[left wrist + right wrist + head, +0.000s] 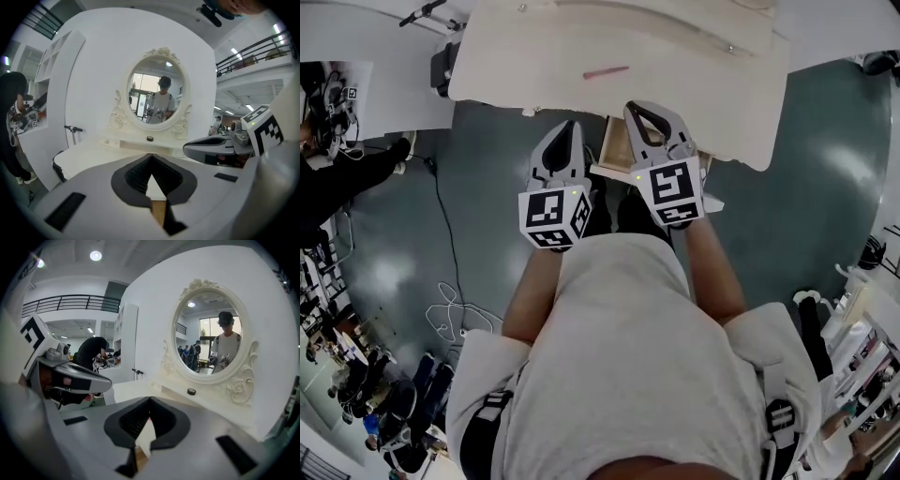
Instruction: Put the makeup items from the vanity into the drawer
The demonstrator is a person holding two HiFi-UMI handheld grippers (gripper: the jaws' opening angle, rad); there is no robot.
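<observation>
A thin pink makeup stick (606, 71) lies on the white vanity top (534, 56). A small black round item (150, 138) (191, 391) sits on the ledge under the oval mirror (157, 96) (213, 341). Below the vanity's front edge a wooden drawer (615, 148) stands pulled out. My left gripper (570, 129) (151, 157) hovers by the drawer's left side, shut and empty. My right gripper (639, 112) (150, 401) hangs over the drawer at the vanity's edge, also shut with nothing in it. Both point at the mirror.
A person in dark clothes (337, 178) stands at the left by a cluttered white desk (375, 84). Cables (450, 309) trail over the dark floor. More shelves and clutter (862, 328) line the right side.
</observation>
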